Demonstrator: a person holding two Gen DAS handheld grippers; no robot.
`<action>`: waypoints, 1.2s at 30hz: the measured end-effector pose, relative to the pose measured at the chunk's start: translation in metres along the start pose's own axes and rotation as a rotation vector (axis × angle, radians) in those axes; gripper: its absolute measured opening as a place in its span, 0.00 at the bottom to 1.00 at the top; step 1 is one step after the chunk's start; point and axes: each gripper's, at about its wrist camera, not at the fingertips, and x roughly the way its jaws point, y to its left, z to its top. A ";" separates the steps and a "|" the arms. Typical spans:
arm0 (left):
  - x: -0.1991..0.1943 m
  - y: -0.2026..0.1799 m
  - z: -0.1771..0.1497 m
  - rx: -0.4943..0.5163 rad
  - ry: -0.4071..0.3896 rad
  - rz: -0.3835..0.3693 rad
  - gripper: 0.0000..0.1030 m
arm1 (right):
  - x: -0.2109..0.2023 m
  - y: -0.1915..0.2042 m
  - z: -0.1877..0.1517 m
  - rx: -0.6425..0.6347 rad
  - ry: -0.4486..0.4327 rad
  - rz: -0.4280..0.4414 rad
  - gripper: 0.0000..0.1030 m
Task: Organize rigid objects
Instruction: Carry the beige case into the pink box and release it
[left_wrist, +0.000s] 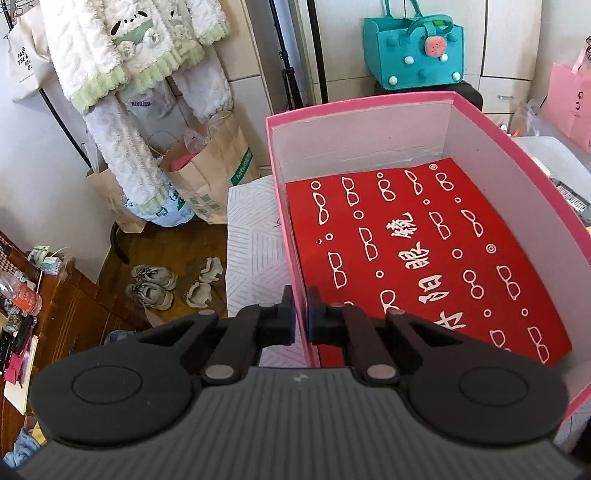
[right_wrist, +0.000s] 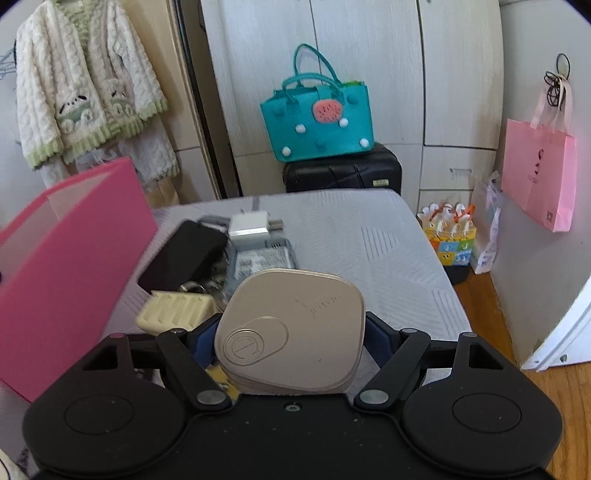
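Right gripper (right_wrist: 291, 343) clamping gold case (right_wrist: 291, 332), fingertips hidden

Pale wardrobe doors (right_wrist: 369, 74) fill the back wall, with a black suitcase (right_wrist: 341, 171) parked right in front of them and a teal felt bag (right_wrist: 317, 125) on top. Left of the wardrobe hangs a fluffy white robe (right_wrist: 85, 99); right of it, a pink bag (right_wrist: 539, 177). Wood floor (left_wrist: 155, 236) below.
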 end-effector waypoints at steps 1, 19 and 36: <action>0.000 0.000 0.000 0.003 -0.005 -0.003 0.06 | -0.003 0.002 0.005 -0.006 -0.005 0.012 0.80; -0.006 -0.002 -0.006 -0.004 -0.036 -0.020 0.06 | 0.024 0.169 0.129 -0.280 0.210 0.641 0.80; -0.003 0.002 -0.005 -0.039 -0.036 -0.053 0.07 | 0.207 0.289 0.121 -0.389 0.501 0.443 0.79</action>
